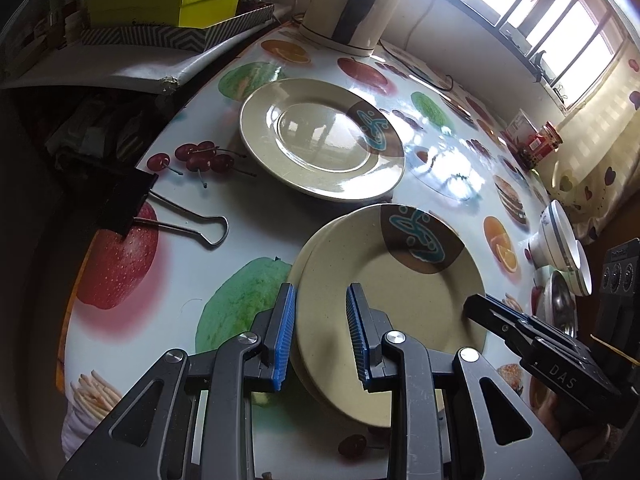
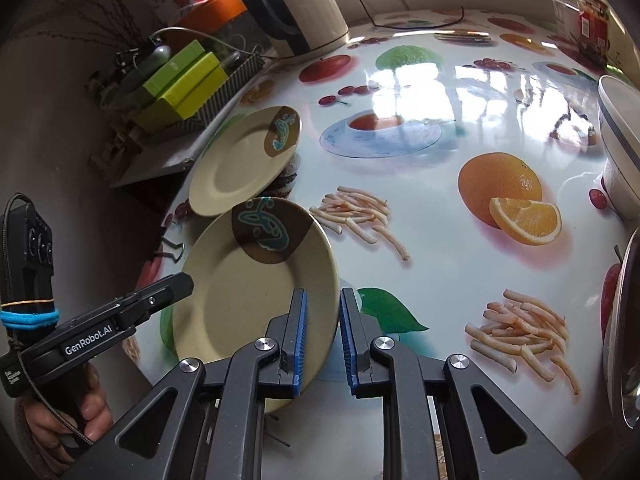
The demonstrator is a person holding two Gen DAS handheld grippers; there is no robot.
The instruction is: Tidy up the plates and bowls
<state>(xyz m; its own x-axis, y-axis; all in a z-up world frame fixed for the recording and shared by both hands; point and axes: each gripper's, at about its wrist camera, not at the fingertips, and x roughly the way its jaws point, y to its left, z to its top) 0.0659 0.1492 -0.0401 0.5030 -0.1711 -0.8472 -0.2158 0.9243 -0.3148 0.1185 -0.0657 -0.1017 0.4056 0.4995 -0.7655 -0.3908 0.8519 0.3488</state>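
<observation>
On the fruit-printed counter [image 2: 460,280], a beige plate [image 1: 320,140] lies alone near the far edge, a second beige plate [image 1: 400,300] is grasped at opposite rims by the left tongs [image 1: 320,320] and the right tongs [image 2: 322,336], and a binder clip [image 1: 160,208] lies beside them.

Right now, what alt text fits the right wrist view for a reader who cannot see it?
The right gripper pinches the rim of a beige plate between its blue fingers, over a fruit-print table. The left gripper reaches the plate's opposite edge; whether it grips is unclear. A second plate lies behind, near a kettle.
</observation>
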